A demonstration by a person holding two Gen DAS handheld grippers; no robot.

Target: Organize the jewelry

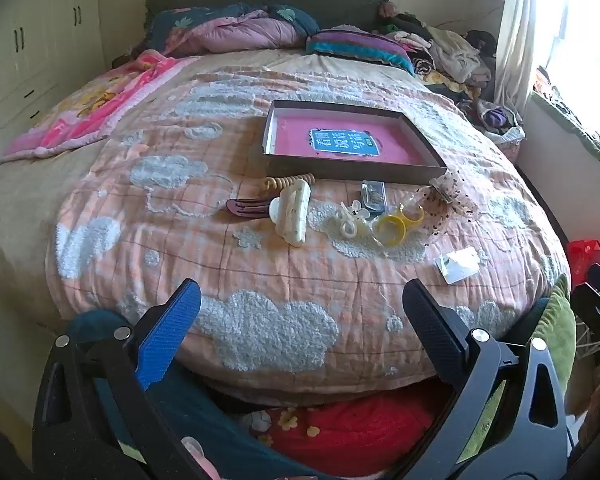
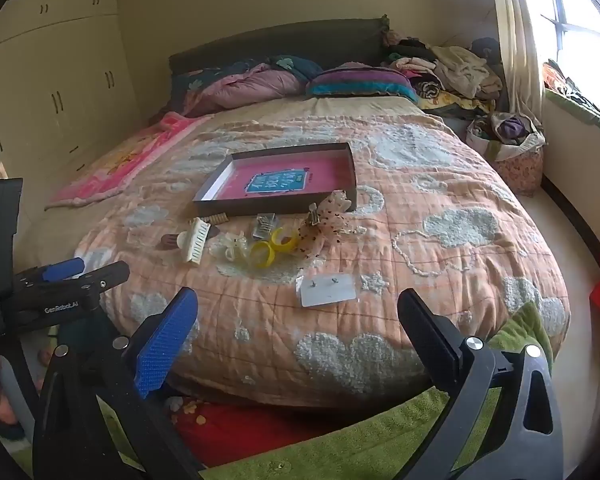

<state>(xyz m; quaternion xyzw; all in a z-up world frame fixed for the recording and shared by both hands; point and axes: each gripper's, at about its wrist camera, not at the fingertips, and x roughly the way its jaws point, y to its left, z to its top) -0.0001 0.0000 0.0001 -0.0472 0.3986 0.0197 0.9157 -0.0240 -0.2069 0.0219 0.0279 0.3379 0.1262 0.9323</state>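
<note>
A shallow dark box (image 1: 420,142) (image 2: 350,172) with a pink floor lies on the bed quilt. In front of it lie a cream claw clip (image 1: 294,216) (image 2: 196,242), a dark hair clip (image 1: 246,206), a beaded bracelet (image 1: 288,181), white rings (image 1: 350,220) (image 2: 236,246), yellow rings (image 1: 396,226) (image 2: 270,250), a small clear case (image 1: 374,196) (image 2: 265,224), a dotted tulle bow (image 1: 450,196) (image 2: 328,220) and an earring card (image 1: 460,266) (image 2: 328,290). My left gripper (image 1: 302,320) is open and empty at the bed's near edge. My right gripper (image 2: 298,328) is open and empty, near the earring card.
Pillows and folded bedding (image 1: 240,32) lie at the headboard. A clothes pile (image 2: 452,64) and a basket (image 2: 516,148) stand by the window on the right. Wardrobes (image 2: 60,80) line the left wall. The left gripper's body (image 2: 52,292) shows at the right view's left.
</note>
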